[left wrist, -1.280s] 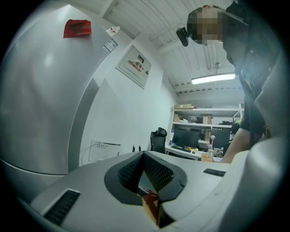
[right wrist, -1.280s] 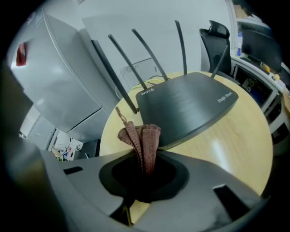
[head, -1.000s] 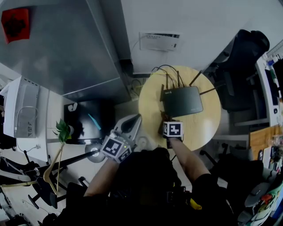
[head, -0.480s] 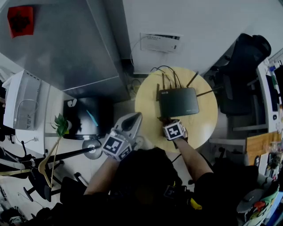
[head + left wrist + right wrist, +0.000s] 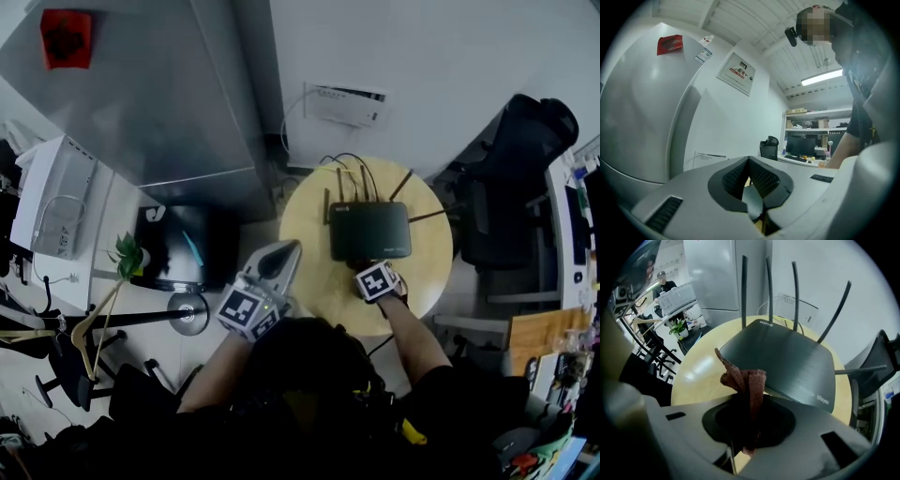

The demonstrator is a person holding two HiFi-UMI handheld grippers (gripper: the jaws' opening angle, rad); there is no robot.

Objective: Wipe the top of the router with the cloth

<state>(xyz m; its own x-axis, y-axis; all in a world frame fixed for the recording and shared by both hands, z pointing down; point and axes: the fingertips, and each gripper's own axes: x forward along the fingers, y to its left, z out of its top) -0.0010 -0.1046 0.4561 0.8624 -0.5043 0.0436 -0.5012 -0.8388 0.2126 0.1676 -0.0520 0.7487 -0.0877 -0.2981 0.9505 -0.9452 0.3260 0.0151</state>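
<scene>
A dark flat router (image 5: 369, 231) with several upright antennas lies on the round wooden table (image 5: 314, 239); in the right gripper view the router (image 5: 783, 357) fills the middle. My right gripper (image 5: 366, 264) sits at the router's near edge, shut on a reddish-brown cloth (image 5: 746, 380). The cloth bunches up out of the jaws of that right gripper (image 5: 745, 411), just short of the router's front edge. Off the table's left edge, my left gripper (image 5: 274, 264) is shut on nothing. In its own view the left gripper (image 5: 750, 161) points at the fridge and wall.
Cables (image 5: 349, 169) trail off the table behind the router toward a white wall box (image 5: 346, 103). A grey fridge (image 5: 141, 84) stands at the left and a black office chair (image 5: 506, 178) at the right. A black case (image 5: 178, 248) and a stand base (image 5: 187, 312) are on the floor.
The right gripper with the cloth has shifted right along the router's near edge and a little closer to it. The head view has drifted. The left gripper has kept its place.
</scene>
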